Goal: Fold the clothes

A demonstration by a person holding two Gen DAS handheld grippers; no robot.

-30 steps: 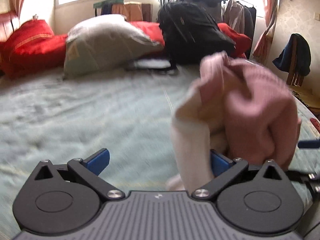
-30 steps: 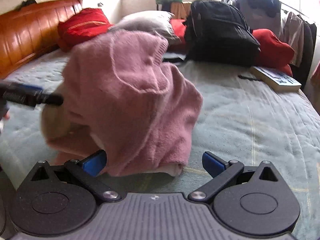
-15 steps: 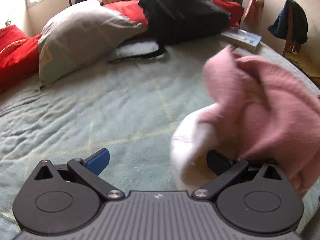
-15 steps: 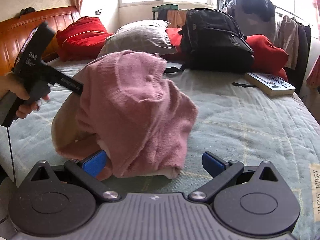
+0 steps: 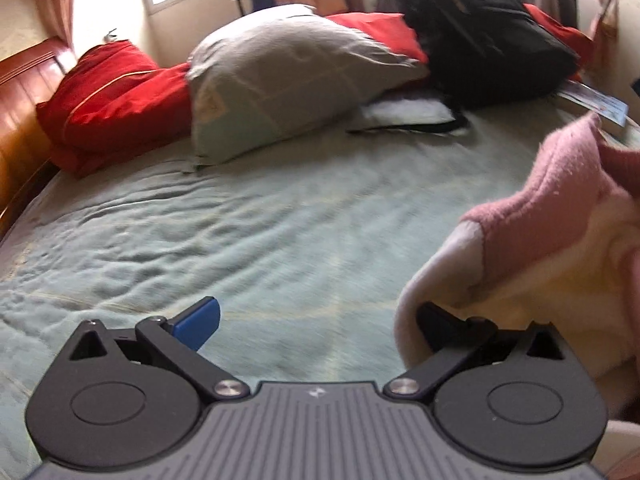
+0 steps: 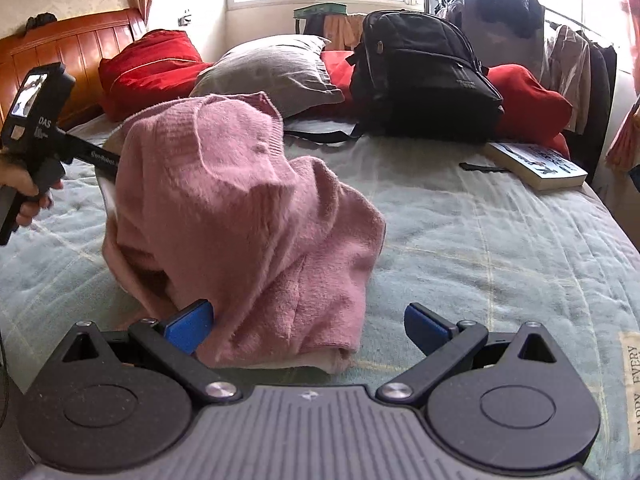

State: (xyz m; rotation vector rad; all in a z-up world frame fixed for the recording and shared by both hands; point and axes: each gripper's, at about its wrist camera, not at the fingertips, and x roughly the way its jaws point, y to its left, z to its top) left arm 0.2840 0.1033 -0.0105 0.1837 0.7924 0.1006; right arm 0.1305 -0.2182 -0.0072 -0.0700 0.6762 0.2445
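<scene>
So both grippers are spread wide, gripping nothing: right gripper (image 6: 308,322) has the crumpled fuzzy pink sweater (image 6: 240,216) heaped at 12 o'clock on the pale green bedspread (image 6: 500,240), and left gripper (image 5: 316,320) sees it at 3 o'clock.

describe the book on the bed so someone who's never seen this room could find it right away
Start at the big black fabric backpack standing at the far side of the pale green quilted bedspread. Just right of it, near the bed's right edge, lies a thick white-covered paperback book. It is the only flat, hard-edged thing among soft cushions.
</scene>
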